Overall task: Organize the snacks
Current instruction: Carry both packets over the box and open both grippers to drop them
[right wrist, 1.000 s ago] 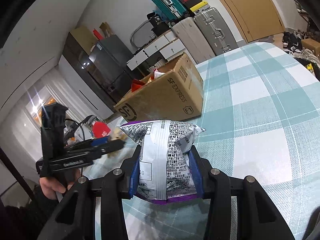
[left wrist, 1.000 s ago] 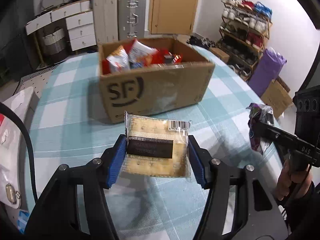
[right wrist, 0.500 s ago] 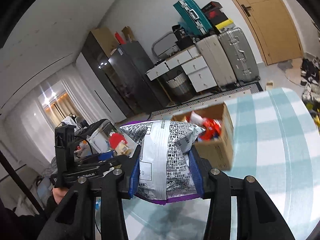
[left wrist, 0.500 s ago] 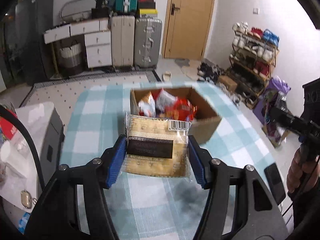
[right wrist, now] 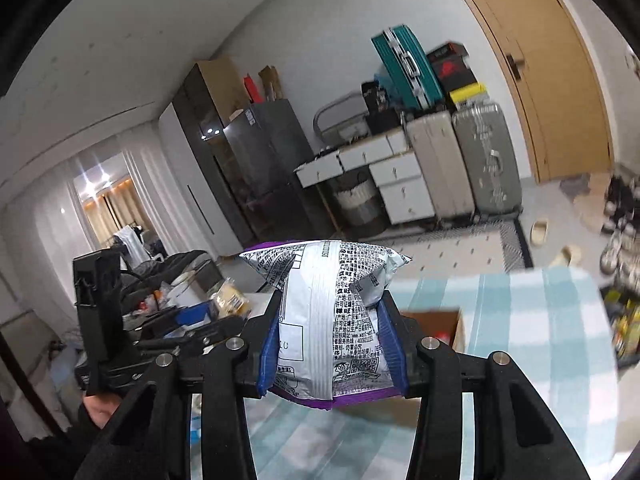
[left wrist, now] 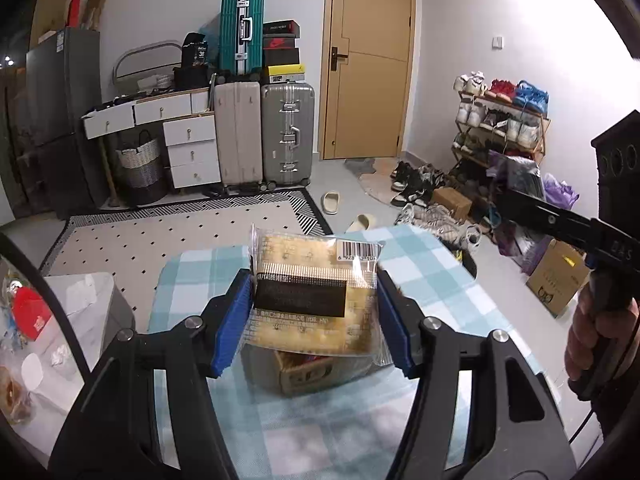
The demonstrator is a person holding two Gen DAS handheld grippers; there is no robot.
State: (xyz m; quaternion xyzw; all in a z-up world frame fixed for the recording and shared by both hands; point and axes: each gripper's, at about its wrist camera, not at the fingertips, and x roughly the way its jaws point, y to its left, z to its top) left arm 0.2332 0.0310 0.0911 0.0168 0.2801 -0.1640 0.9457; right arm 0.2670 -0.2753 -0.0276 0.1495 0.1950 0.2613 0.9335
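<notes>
A barcode with the digits "6 928" is printed on the cracker packet (left wrist: 312, 300). "36" is shown on a black box (left wrist: 195, 53) above the drawers. Dense Chinese print is carried on the silver snack bag (right wrist: 332, 320), too small to be read.

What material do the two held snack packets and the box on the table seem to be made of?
Cracker packet: clear glossy plastic film; the crackers show through it and it glints.
Purple-edged bag: printed plastic or foil film, likely; puffed, with a crimped back seam.
Box: brown matte cardboard, mostly hidden behind the packet.
</notes>
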